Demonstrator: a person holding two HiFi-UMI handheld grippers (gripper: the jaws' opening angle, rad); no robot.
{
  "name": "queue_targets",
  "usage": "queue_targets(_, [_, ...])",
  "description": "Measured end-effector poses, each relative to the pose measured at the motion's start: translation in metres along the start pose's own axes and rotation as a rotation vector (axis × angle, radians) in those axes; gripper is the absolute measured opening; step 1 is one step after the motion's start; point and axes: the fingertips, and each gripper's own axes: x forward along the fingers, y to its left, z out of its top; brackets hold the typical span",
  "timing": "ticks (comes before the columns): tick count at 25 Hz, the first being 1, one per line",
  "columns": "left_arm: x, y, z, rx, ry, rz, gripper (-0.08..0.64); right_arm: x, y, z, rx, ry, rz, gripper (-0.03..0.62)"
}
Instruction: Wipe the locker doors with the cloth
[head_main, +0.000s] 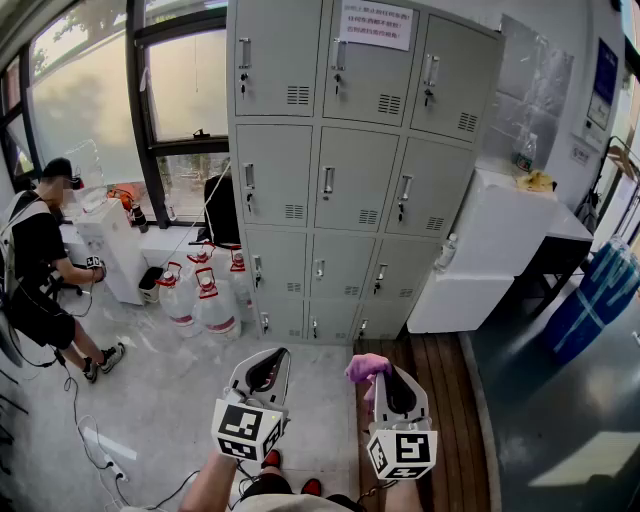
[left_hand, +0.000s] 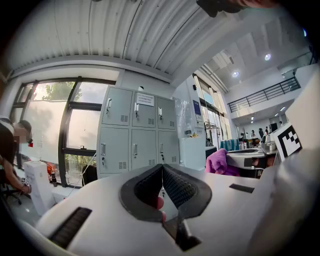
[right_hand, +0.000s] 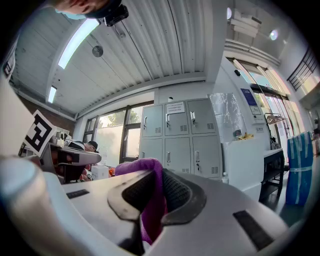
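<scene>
A grey bank of lockers with several doors stands ahead against the wall, also seen far off in the left gripper view as lockers and in the right gripper view as lockers. My right gripper is shut on a purple cloth whose folds stick out past the jaws; the cloth fills the gap between the pads. My left gripper is shut with nothing in it, its tips meeting. Both grippers are held low, well short of the lockers.
Water jugs with red caps stand on the floor left of the lockers. A person sits at the far left by a white unit. A white counter adjoins the lockers' right side. Cables trail over the floor.
</scene>
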Motion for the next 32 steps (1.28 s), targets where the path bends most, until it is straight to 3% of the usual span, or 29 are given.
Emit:
queue_targets(19, [0.032, -0.004, -0.012, -0.008, 0.027, 0.004, 0.023, 0.019, -0.023, -0.007, 0.006, -0.007, 0.008, 0.052])
queue_targets(25, [0.068, 0.007, -0.017, -0.007, 0.03, 0.003, 0.023, 0.051, -0.04, -0.019, 0.015, -0.001, 0.007, 0.052])
queue_targets(32, [0.138, 0.045, -0.018, -0.005, 0.043, 0.002, 0.023, 0.126, -0.056, -0.028, 0.025, 0.015, 0.007, 0.052])
